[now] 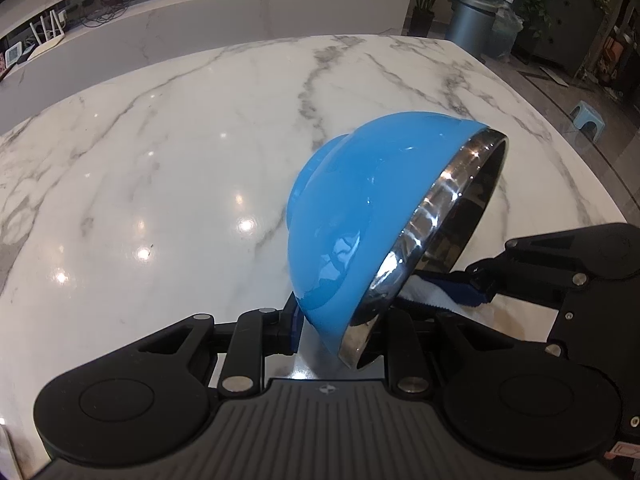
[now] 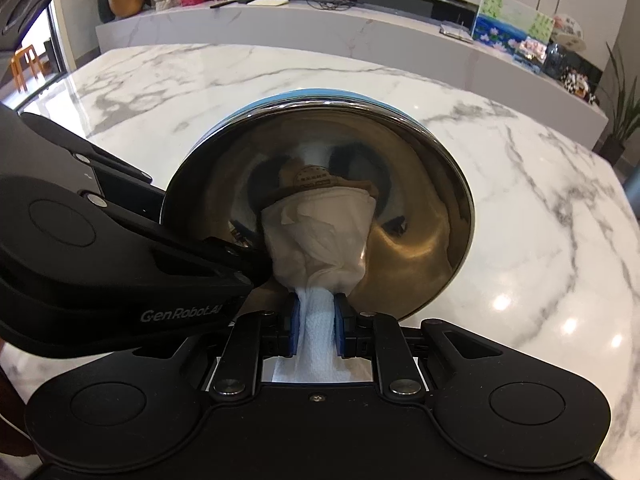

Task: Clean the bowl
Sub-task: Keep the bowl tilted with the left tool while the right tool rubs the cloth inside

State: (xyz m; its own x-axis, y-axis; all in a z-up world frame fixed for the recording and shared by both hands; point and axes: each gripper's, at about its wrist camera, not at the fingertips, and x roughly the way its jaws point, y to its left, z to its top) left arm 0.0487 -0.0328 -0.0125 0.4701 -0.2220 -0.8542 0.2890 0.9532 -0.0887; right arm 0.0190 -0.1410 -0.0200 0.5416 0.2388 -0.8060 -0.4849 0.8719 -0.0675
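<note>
Bowl (image 1: 360, 216): blue outside, steel inside, tilted above the marble table (image 1: 160, 140), centre-right of frame.
Left gripper (image 1: 340, 336): clamped on bowl rim.
Right gripper (image 2: 316, 328): closed tight on white paper towel (image 2: 316, 236), which is pressed inside the bowl.

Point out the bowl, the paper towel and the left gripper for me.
bowl (image 1: 360, 200), left wrist view, blue outer wall.
paper towel (image 2: 316, 236), right wrist view, crumpled wad inside the bowl.
left gripper (image 1: 344, 328), left wrist view, fingertips at the rim.

We see the bowl (image 1: 360, 208) tipped on its side above the table (image 1: 160, 160), ahead of the left claw (image 1: 340, 332); the tissue (image 2: 316, 236) extends forward from the right claw (image 2: 316, 320) into it.
</note>
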